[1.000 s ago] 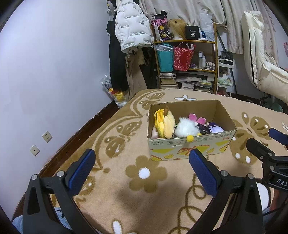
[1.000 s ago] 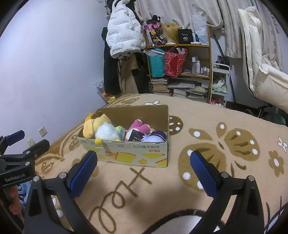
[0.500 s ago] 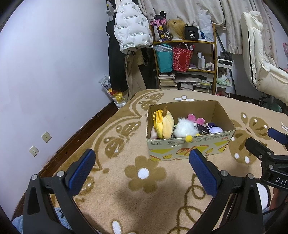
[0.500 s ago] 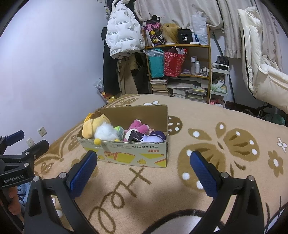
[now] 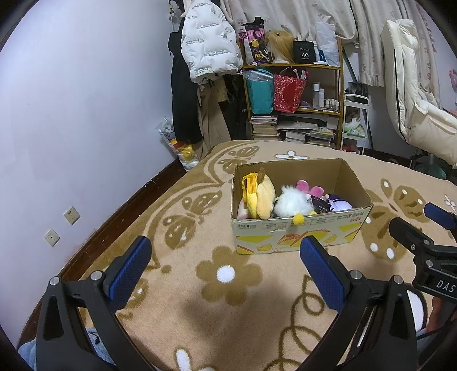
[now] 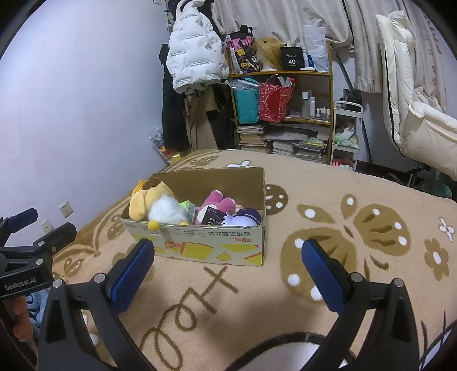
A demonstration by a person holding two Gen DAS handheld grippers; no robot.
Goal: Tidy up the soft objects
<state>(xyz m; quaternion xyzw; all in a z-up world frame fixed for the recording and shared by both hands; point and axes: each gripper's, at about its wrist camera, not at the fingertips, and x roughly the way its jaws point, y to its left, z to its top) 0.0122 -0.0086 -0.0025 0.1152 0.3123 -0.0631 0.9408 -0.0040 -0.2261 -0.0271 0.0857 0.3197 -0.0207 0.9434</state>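
Toys (image 5: pixel 288 198) fill box (image 5: pixel 297 234) on patterned blanket (image 5: pixel 228 308).

A lived-in bedroom at home; a tan blanket (image 5: pixel 200 299) with brown flowers and butterflies covers the bed; at 12 o'clock a wooden shelf (image 5: pixel 294 94) holds bags, bottles and stacked books; at 11 o'clock a white puffer jacket (image 5: pixel 208 48) hangs; curtains (image 5: pixel 288 14) behind.

- A tan blanket (image 5: pixel 177 299) with brown flower and butterfly patterns covers the bed.
- An open cardboard box (image 5: pixel 297 232) sits directly on it, upright, near the middle.
- Around the box the blanket lies bare on all sides.
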